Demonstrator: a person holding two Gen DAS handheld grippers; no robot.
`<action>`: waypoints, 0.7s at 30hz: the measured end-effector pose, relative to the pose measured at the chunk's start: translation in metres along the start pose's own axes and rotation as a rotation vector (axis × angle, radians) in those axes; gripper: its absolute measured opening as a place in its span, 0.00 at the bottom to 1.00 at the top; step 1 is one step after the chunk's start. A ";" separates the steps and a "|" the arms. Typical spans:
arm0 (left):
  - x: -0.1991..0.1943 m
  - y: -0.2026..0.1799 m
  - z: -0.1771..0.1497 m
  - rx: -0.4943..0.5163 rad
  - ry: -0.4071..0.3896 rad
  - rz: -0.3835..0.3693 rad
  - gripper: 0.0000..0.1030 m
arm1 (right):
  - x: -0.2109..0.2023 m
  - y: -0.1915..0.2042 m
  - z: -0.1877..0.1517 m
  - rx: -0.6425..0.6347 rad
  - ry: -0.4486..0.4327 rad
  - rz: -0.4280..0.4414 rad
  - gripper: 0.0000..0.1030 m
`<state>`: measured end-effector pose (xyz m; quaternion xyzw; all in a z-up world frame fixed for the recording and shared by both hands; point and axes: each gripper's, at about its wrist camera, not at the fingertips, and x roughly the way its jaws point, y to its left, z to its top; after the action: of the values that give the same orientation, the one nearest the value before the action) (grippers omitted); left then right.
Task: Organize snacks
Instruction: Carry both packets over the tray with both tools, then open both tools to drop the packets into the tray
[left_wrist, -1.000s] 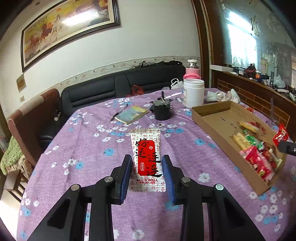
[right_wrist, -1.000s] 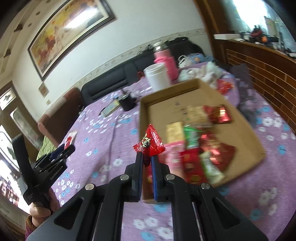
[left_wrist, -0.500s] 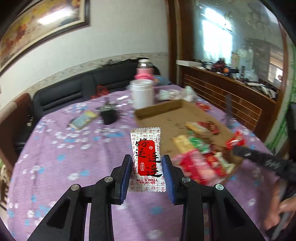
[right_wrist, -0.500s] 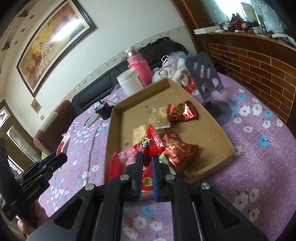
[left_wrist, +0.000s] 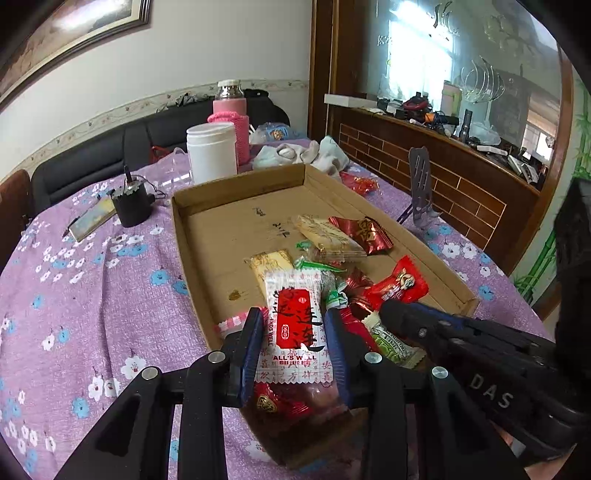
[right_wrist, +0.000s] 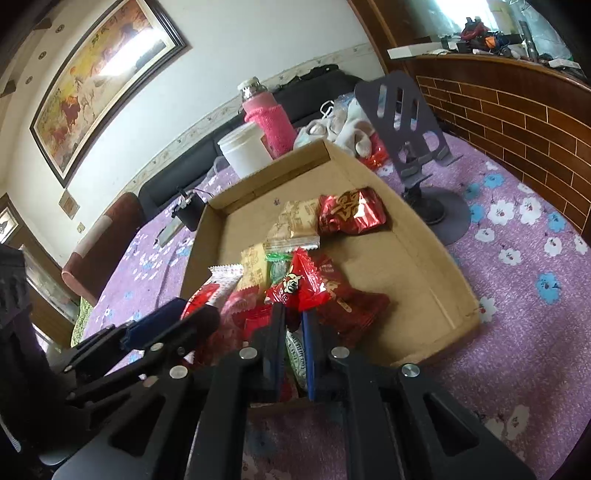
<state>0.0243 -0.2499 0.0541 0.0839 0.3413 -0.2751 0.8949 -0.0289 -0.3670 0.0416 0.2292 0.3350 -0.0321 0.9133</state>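
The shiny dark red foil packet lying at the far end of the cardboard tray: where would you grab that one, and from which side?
Grip the shiny dark red foil packet by its crimped right-hand end, coming from above. It lies flat and puffy beside the beige wrapper, so fingers fit best across that thin free edge.

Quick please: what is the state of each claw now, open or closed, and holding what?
Left claw: closed on the white and red snack packet.
Right claw: closed on the small red candy packet.
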 end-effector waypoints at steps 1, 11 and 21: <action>-0.001 0.000 -0.001 0.010 -0.007 0.003 0.35 | 0.000 -0.001 0.001 0.005 -0.003 0.005 0.10; -0.007 -0.008 -0.011 0.075 -0.034 -0.001 0.35 | -0.006 -0.006 0.006 0.024 -0.041 -0.022 0.28; -0.025 -0.008 -0.012 0.084 -0.106 0.049 0.56 | -0.018 0.000 0.005 -0.011 -0.110 -0.077 0.41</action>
<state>-0.0021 -0.2414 0.0612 0.1150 0.2796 -0.2714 0.9138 -0.0400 -0.3706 0.0559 0.2093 0.2929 -0.0780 0.9297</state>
